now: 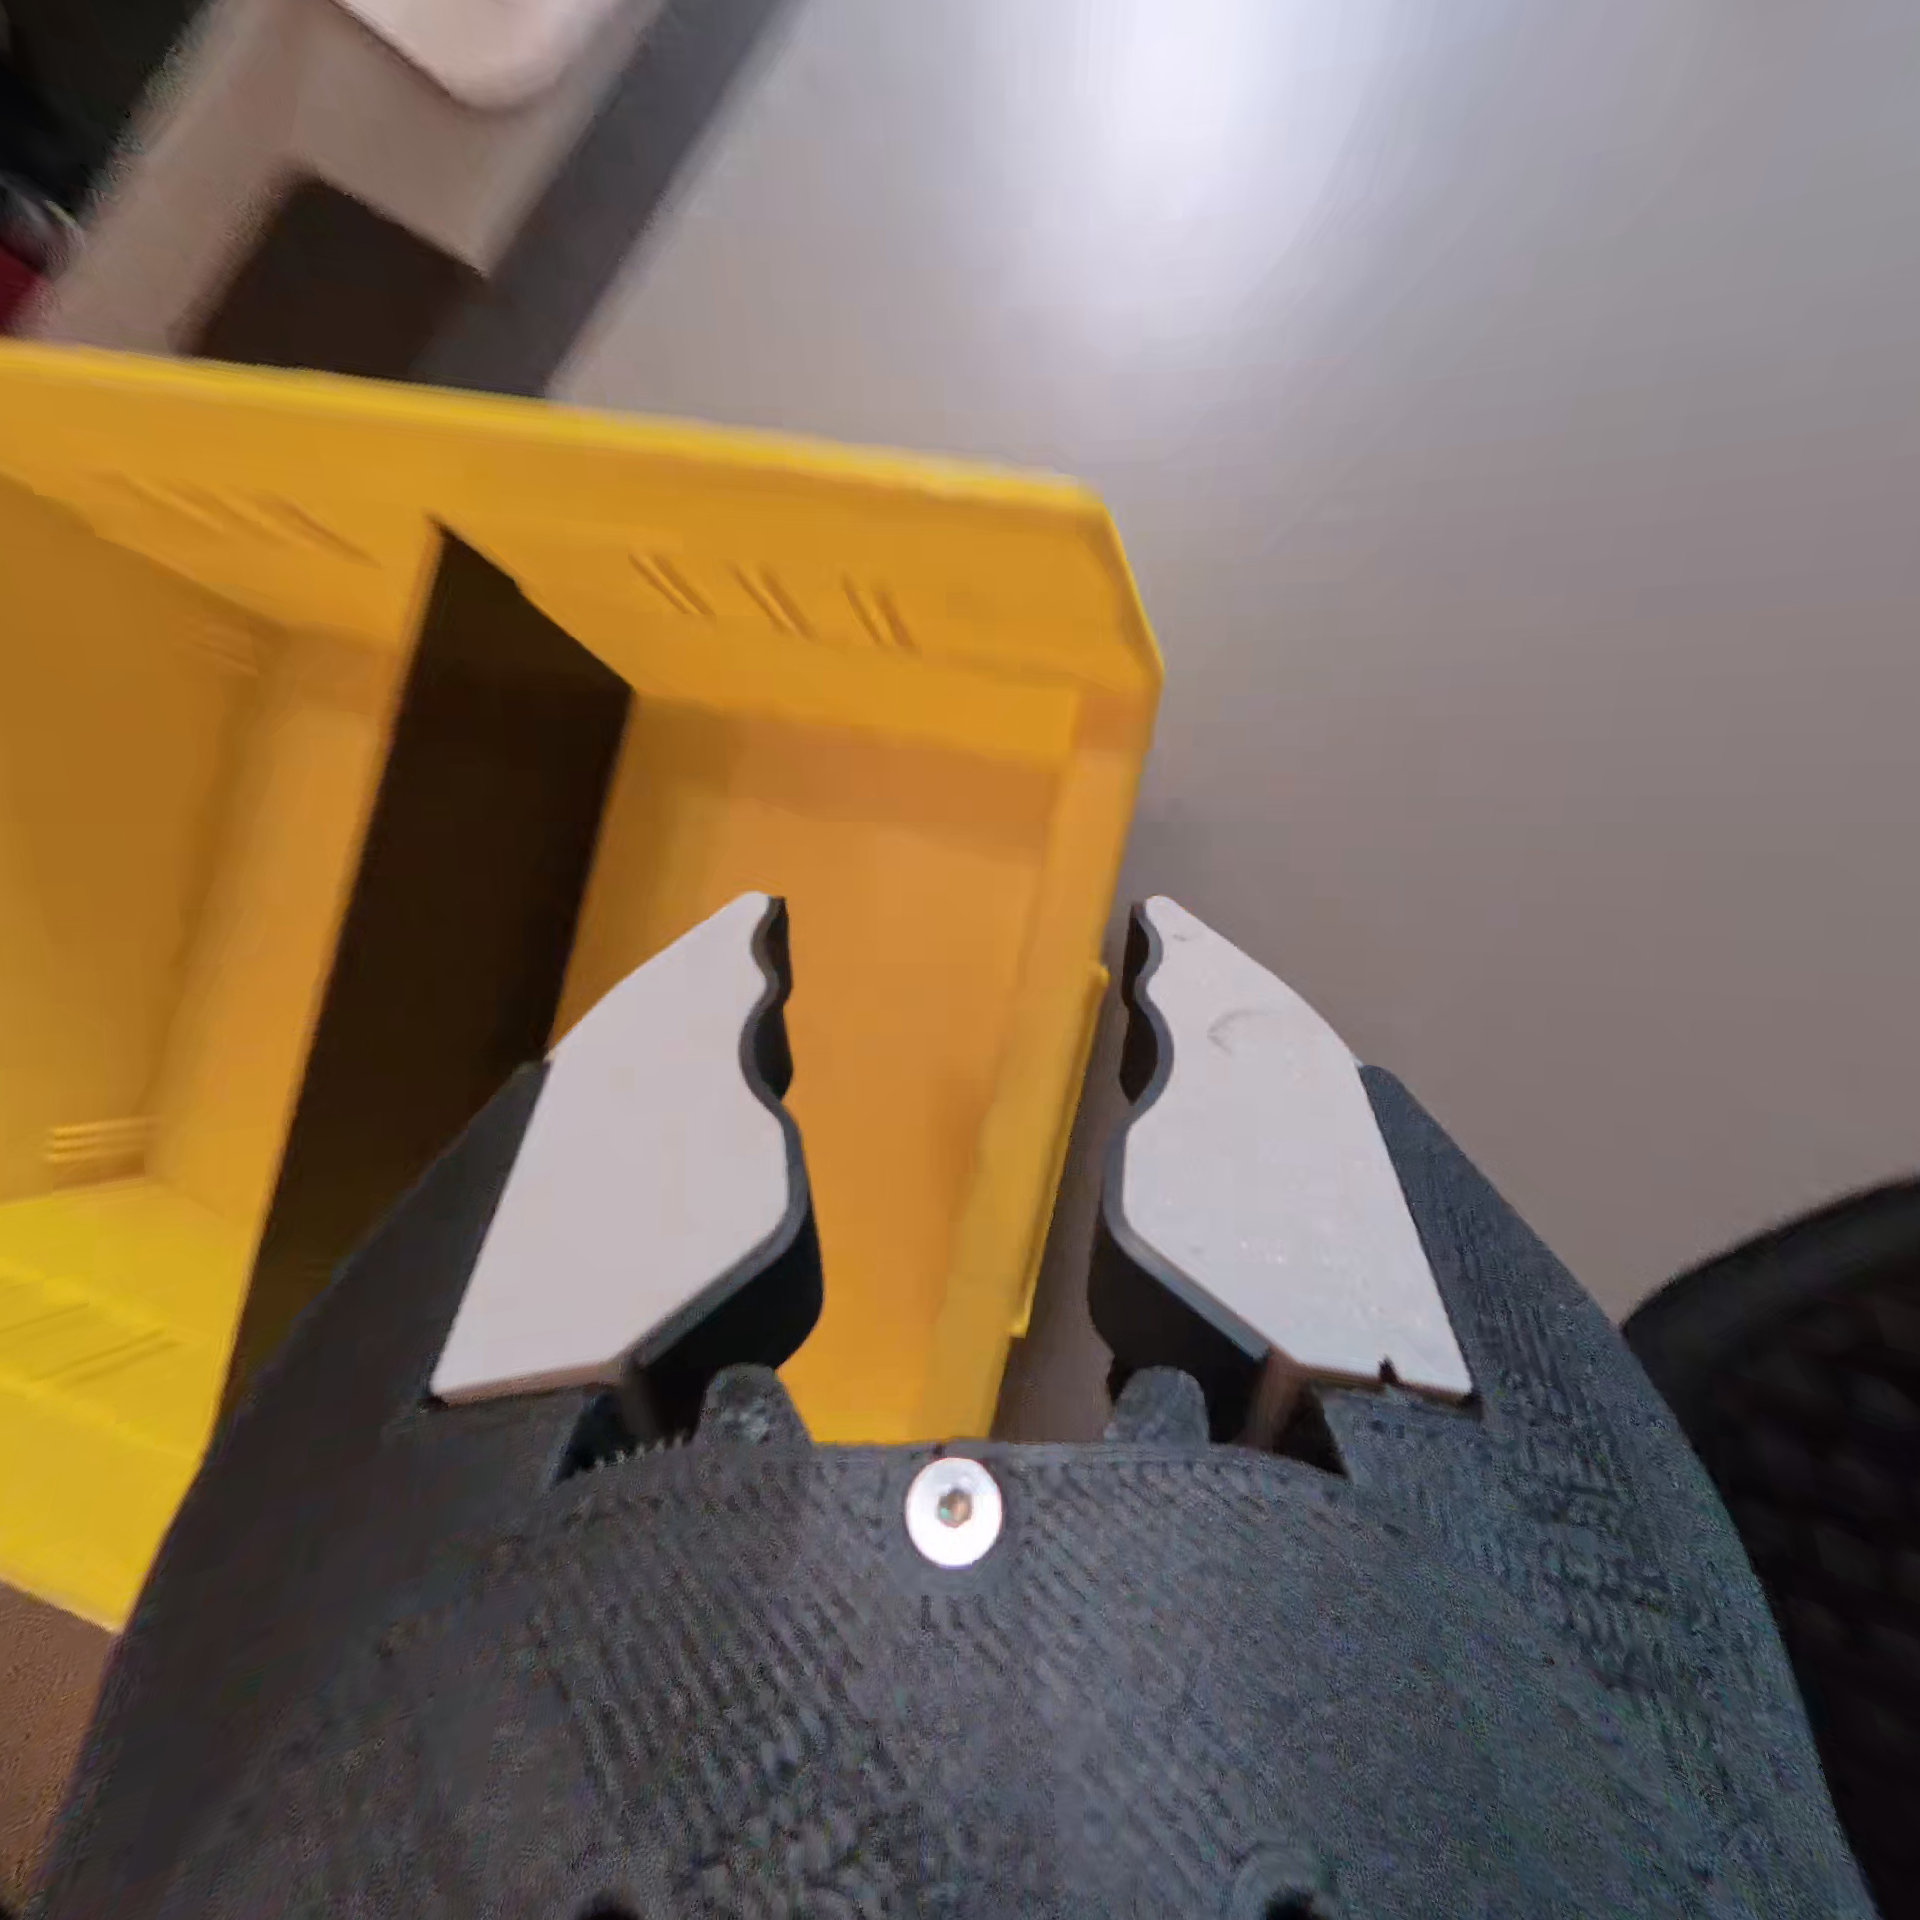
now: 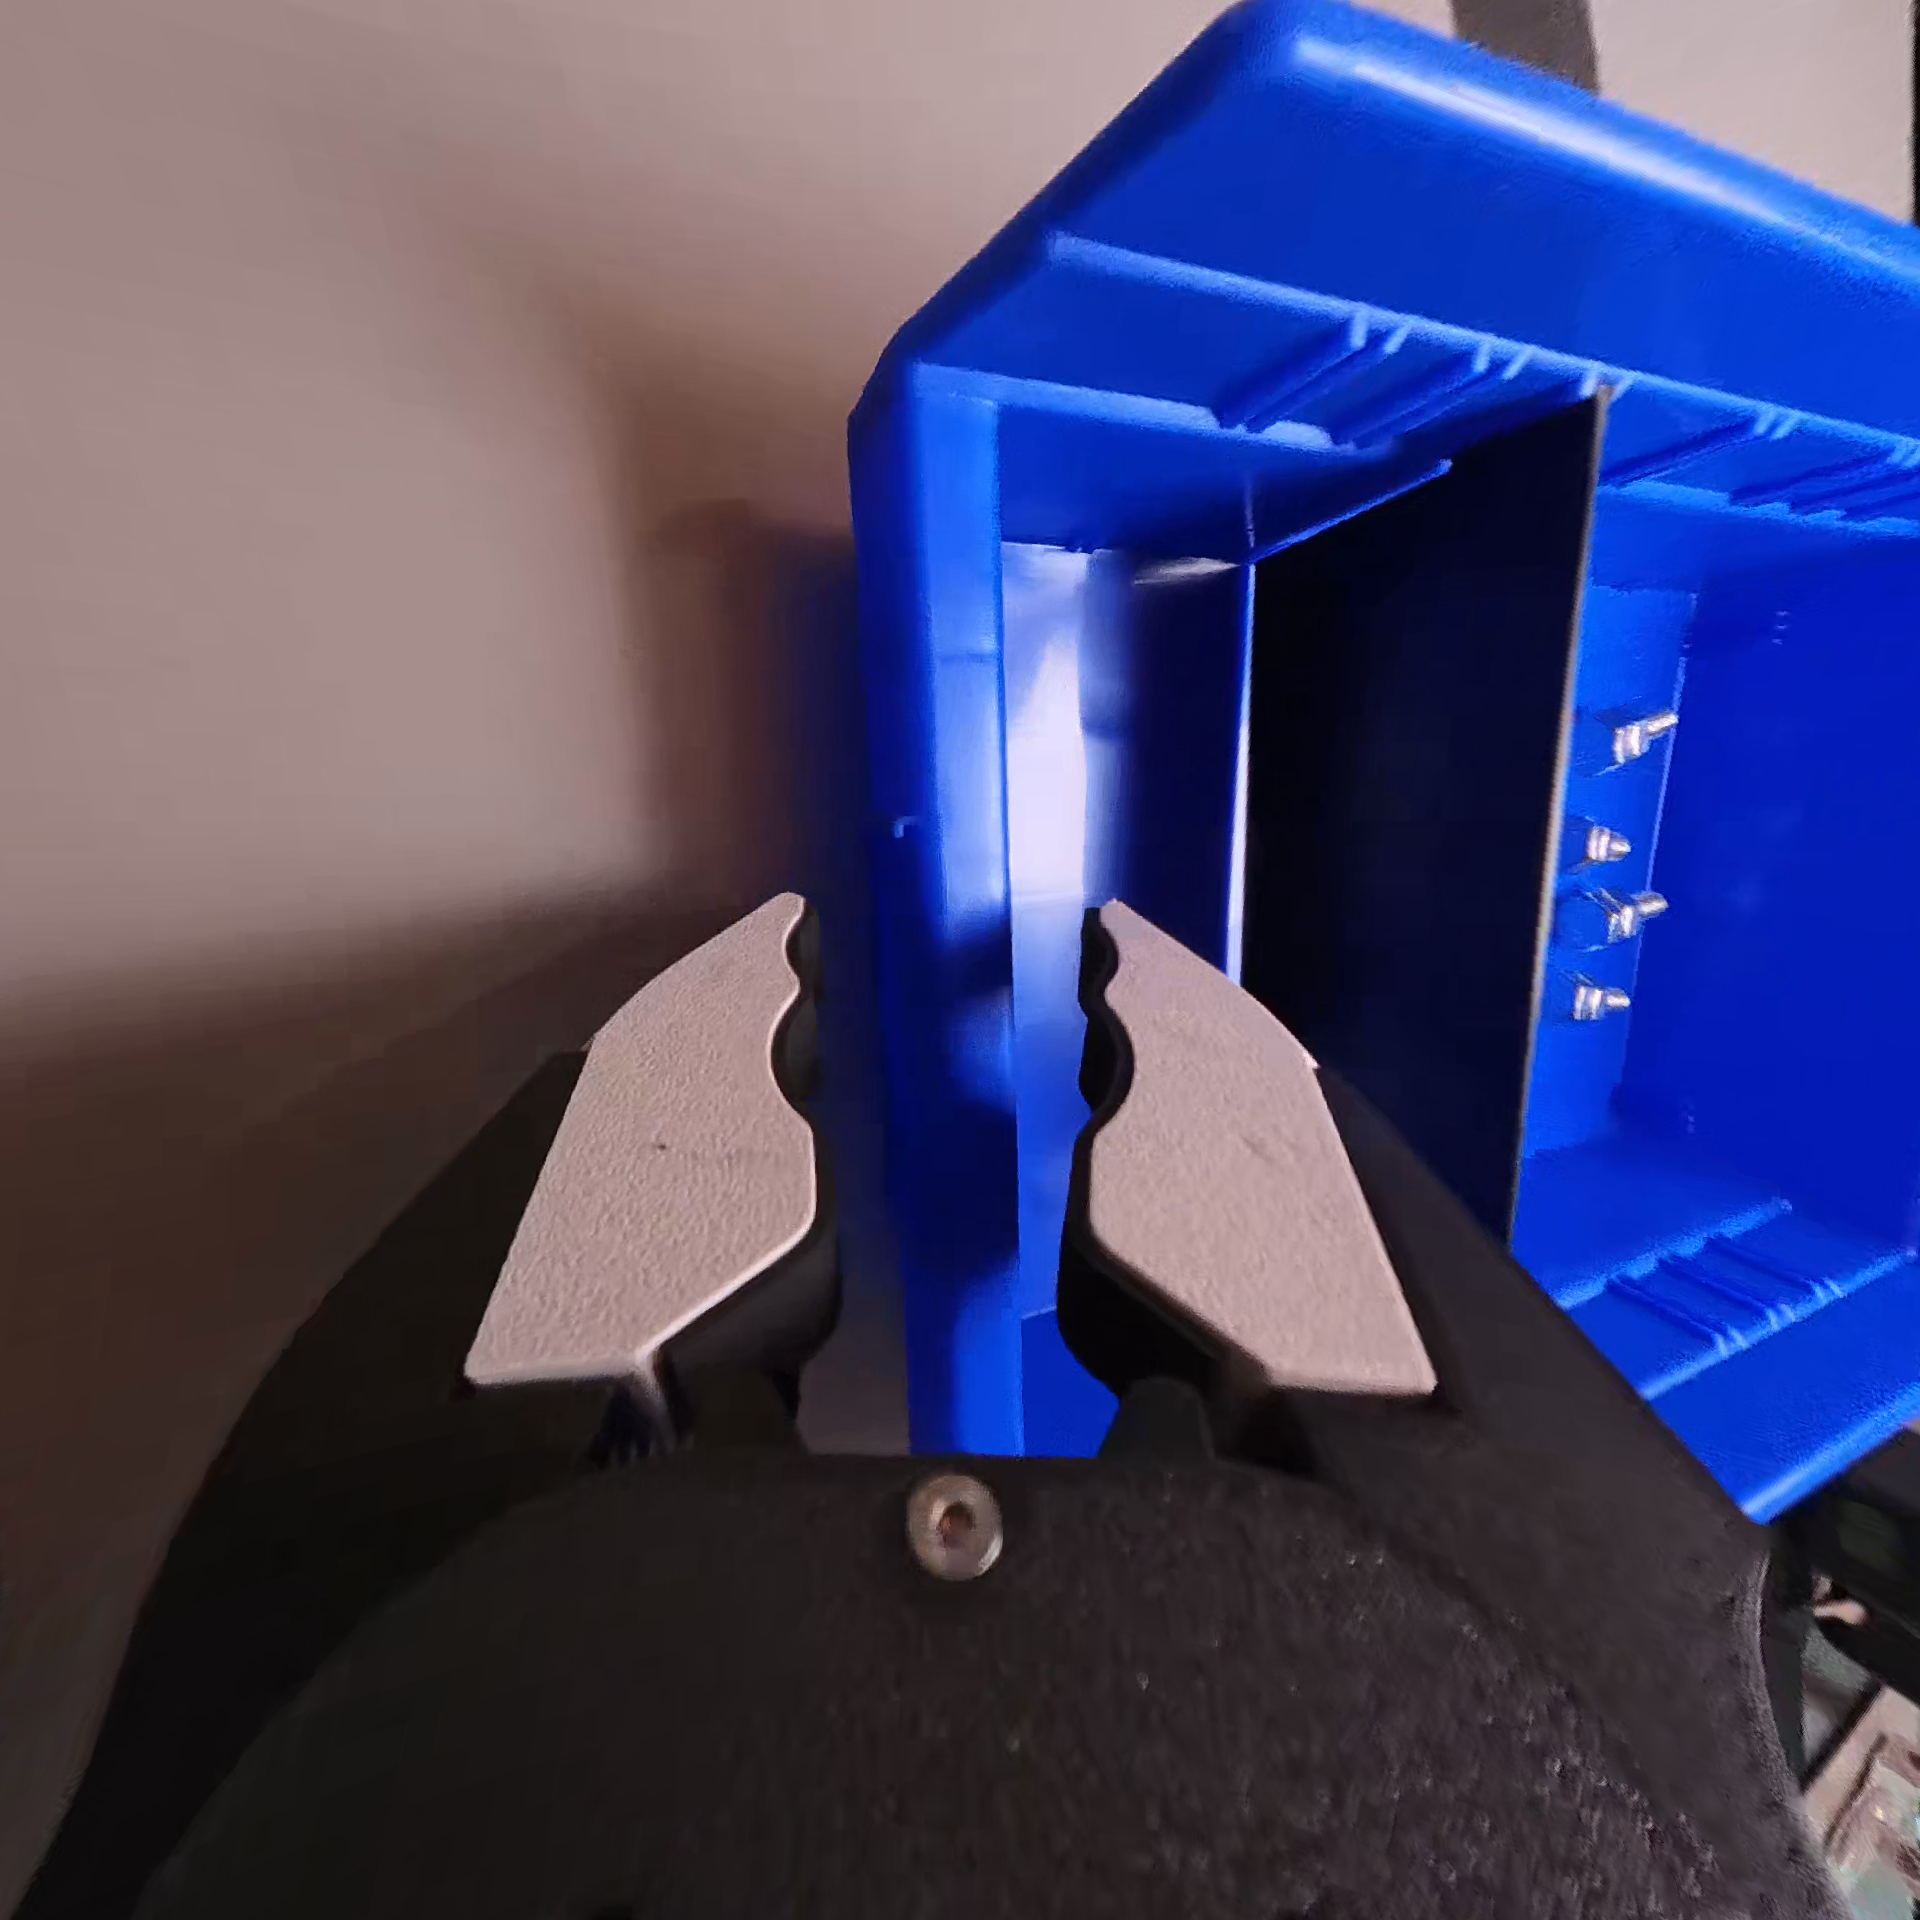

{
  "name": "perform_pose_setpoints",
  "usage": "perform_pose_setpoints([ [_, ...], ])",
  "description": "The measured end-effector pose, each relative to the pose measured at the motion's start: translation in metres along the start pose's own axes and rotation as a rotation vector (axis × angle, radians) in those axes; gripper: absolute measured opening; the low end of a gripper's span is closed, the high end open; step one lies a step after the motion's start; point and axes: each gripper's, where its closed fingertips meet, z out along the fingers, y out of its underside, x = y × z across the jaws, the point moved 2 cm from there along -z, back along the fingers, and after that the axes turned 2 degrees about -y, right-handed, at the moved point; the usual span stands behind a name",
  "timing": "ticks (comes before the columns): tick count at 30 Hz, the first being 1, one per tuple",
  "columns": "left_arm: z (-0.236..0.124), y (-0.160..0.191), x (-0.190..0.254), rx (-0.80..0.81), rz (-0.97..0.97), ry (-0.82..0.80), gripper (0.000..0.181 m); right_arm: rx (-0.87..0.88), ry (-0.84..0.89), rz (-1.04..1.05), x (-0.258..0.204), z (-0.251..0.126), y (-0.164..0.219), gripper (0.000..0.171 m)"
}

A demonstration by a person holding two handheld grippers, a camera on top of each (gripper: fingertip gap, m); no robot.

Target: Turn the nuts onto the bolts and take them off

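Note:
Several small silver bolts (image 2: 1623,916) with nuts on them lie in the blue bin (image 2: 1351,187), right of its dark divider (image 2: 1403,831). My right gripper (image 2: 948,914) is open; its fingers straddle the blue bin's left wall, one outside and one inside. In the left wrist view a yellow bin (image 1: 727,520) with a dark divider (image 1: 468,883) fills the left half. My left gripper (image 1: 956,914) is open; its fingers straddle the yellow bin's right wall. I see no bolts or nuts in the yellow bin's visible parts. Both views are blurred.
Both bins stand on a pale grey table (image 1: 1455,520), which also shows in the right wrist view (image 2: 364,416). A black textured object (image 1: 1787,1434) sits at the right edge. Pale furniture (image 1: 343,156) stands beyond the table's far edge.

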Motion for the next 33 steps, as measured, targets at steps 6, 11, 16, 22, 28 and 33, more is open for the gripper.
perform_pose_setpoints([
  [6,0.041,0.045,0.006,-0.273,0.167,0.001,0.061,-0.040,-0.039,-0.121,-0.002,0.026,-0.005,0.027],
  [11,0.057,0.030,0.017,-0.232,0.228,0.019,0.026,-0.010,-0.026,-0.158,-0.011,0.021,-0.003,0.028],
  [16,0.068,0.007,0.039,-0.199,0.313,0.044,0.026,0.040,-0.030,-0.238,-0.045,0.009,-0.008,0.028],
  [22,0.087,-0.040,0.091,-0.117,0.510,0.110,0.027,0.134,-0.038,-0.334,-0.093,-0.007,-0.019,0.028],
  [28,0.106,-0.087,0.125,0.013,0.677,0.135,0.029,0.207,-0.070,-0.382,-0.134,-0.021,-0.030,0.029],
  [33,0.080,-0.132,0.140,0.300,0.547,0.085,0.032,0.462,-0.034,-0.147,-0.145,-0.068,-0.045,0.038],
])
